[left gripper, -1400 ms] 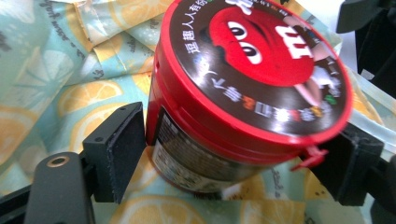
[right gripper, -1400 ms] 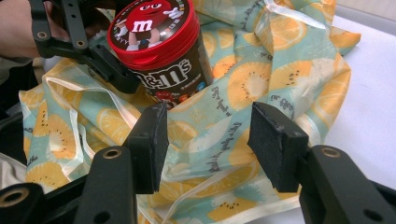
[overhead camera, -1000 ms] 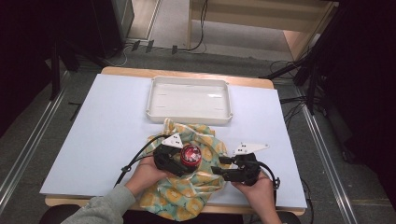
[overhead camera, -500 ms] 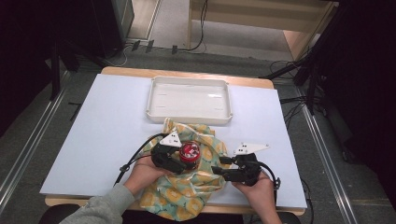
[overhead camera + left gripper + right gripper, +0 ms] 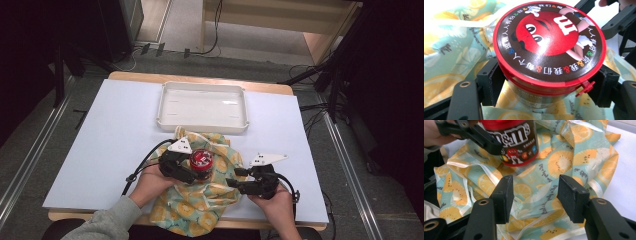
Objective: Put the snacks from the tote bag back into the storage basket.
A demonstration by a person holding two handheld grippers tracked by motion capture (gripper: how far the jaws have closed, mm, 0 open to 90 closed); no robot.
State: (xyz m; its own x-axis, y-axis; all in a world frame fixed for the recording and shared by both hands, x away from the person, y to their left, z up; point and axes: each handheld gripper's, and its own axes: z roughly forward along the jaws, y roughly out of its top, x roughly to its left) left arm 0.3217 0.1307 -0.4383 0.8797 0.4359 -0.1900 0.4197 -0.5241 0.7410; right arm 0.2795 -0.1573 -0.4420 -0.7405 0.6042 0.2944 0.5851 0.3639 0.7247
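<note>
A round brown M&M's can with a red lid (image 5: 201, 162) (image 5: 549, 45) (image 5: 515, 141) is held upright just over a crumpled fruit-print bag (image 5: 200, 200) (image 5: 564, 160) at the table's near edge. My left gripper (image 5: 187, 170) (image 5: 546, 85) is shut on the can's body below the lid. To the can's right, my right gripper (image 5: 240, 180) (image 5: 535, 195) is open, its jaws set either side of a fold of the bag (image 5: 536, 190) without closing on it.
A white rectangular tray (image 5: 165, 107) lies beyond the bag toward the table's far edge. The white tabletop (image 5: 100, 140) stretches wide to the left. Cables trail from both grippers along the near edge.
The left gripper with the can has shifted slightly; the right gripper stays open beside the bag.
</note>
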